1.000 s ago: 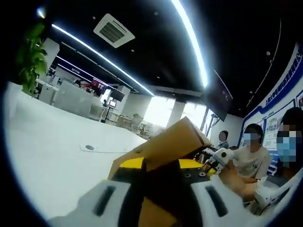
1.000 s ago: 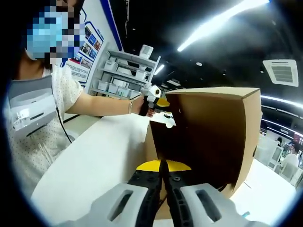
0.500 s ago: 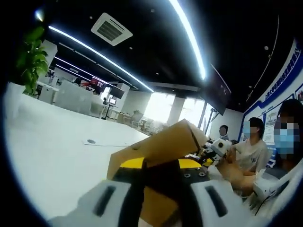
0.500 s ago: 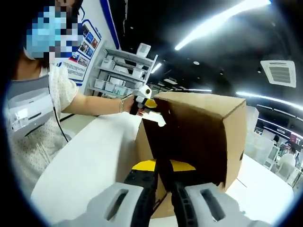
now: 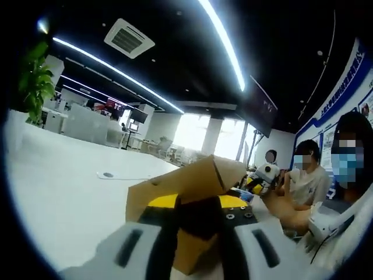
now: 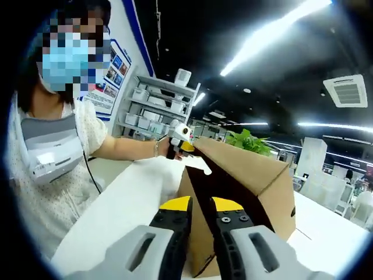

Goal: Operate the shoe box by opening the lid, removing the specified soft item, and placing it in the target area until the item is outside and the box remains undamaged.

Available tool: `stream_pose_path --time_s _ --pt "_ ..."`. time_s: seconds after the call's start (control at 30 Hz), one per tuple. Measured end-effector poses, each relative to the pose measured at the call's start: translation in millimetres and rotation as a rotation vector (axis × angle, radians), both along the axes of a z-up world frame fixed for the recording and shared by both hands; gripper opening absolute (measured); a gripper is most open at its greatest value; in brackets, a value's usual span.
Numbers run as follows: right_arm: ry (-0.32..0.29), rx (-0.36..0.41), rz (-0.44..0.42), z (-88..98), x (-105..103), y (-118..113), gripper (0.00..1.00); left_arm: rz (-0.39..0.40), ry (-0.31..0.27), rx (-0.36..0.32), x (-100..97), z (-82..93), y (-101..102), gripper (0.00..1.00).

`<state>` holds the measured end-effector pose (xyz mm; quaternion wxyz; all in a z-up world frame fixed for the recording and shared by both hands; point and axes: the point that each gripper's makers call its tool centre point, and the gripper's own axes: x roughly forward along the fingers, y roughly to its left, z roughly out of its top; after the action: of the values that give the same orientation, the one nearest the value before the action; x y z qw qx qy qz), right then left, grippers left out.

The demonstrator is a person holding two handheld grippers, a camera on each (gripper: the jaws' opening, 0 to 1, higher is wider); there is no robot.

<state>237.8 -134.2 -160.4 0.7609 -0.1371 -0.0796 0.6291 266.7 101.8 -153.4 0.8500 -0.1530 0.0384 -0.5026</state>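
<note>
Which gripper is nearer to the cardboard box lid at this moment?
Neither clearly. The left gripper is clamped on the cardboard box lid at one edge, and the right gripper has its jaws around the lid's edge on the opposite side.

White table [image 5: 64,192], broad and bare across most of its top. Brown cardboard box [image 6: 245,192] standing directly on it, lid tilted open. Small round grey disc [image 5: 105,174] lying flat farther out on the surface, well apart from the box.
</note>
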Motion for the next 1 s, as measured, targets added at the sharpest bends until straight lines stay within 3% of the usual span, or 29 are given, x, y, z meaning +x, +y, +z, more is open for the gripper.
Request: stream_pose_path --time_s 0.53,0.77,1.0 --pt "0.015 0.162 0.082 31.2 -16.1 -4.4 0.11 -0.024 -0.003 0.018 -15.9 -7.9 7.5 0.24" --pt "0.006 0.178 0.004 31.7 1.0 -6.7 0.11 -0.005 -0.04 -0.022 -21.7 -0.2 16.3 0.24" --pt "0.022 0.106 -0.089 13.6 21.1 -1.5 0.1 0.081 -0.125 -0.073 -7.7 27.7 11.5 0.24"
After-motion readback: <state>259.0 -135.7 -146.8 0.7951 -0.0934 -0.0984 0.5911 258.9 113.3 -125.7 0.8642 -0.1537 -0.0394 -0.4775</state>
